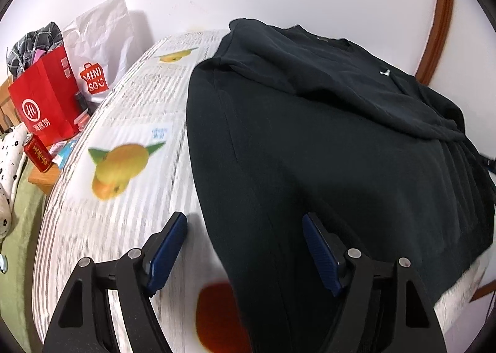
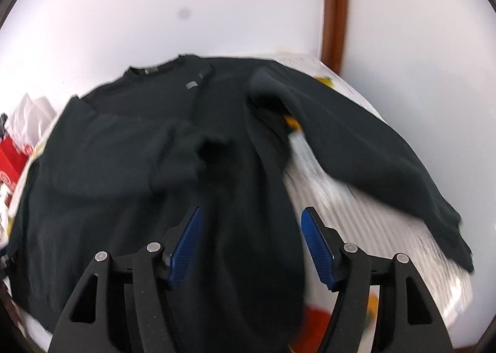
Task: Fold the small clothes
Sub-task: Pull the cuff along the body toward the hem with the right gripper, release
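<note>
Table (image 1: 130,222) wore a striped, fruit-printed cloth (image 1: 148,98). Dark sweater (image 1: 325,142) lay spread flat on the cloth, one sleeve folded across its chest, other sleeve (image 2: 372,151) outstretched.

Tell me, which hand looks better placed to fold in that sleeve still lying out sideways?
Probably the right. The unfolded sleeve stretches across the tablecloth just beside the right tongs, which are open over the dark sweater. The left tongs, also open, sit at the sweater's opposite edge.

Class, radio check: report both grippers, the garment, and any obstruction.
Left gripper open, empty, over the black sweatshirt's left edge. Right gripper open, empty, above its right side. One sleeve still spread out. Nothing in the way.
</note>
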Demonstrator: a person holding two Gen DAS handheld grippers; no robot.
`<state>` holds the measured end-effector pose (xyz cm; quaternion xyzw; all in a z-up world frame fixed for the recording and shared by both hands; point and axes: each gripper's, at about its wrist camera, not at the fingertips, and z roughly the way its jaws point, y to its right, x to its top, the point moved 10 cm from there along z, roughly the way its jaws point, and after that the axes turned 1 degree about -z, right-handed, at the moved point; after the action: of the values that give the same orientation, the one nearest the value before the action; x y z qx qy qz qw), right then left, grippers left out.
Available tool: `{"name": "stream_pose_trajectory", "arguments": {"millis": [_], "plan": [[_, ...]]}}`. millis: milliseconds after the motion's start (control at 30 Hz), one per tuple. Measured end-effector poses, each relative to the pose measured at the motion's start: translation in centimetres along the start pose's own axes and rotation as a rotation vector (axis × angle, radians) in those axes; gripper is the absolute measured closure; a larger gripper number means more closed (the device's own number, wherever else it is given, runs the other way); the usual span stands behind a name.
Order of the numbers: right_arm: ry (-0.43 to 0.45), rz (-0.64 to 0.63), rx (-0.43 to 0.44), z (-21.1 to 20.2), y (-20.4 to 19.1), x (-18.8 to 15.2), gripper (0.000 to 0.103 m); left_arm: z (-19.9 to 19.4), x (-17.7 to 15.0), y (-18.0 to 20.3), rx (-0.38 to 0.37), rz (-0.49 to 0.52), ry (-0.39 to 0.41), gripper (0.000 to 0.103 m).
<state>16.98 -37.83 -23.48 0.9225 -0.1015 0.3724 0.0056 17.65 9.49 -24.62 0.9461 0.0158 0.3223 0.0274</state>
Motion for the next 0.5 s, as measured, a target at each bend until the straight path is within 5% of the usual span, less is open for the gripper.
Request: {"name": "stream_pose_trajectory", "arguments": {"millis": [200,300,333,400,500], "plan": [[-0.079,-0.001,0.022,-1.0,1.8,-6.9,0.038,-1.8,-2.2,1.1,-0.035,0.023,-0.020,0.043],[-0.071,0.008,0.049,-1.1,1.4,-8.4,0.041,-2.5,-2.7,1.6,-0.054,0.018,-0.020,0.062],[-0.050,-0.009,0.052,-1.3,0.9,-8.5,0.046,-2.6,-2.8,1.7,-0.067,0.009,-0.025,0.073],[-0.030,-0.046,0.049,-1.4,0.2,-8.6,0.075,-2.8,-2.8,1.4,-0.048,-0.005,-0.025,0.084],[-0.020,-0.044,0.049,-2.0,0.0,-8.6,0.091,-3.3,-3.1,0.8,-0.052,-0.012,-0.028,0.090]]}}
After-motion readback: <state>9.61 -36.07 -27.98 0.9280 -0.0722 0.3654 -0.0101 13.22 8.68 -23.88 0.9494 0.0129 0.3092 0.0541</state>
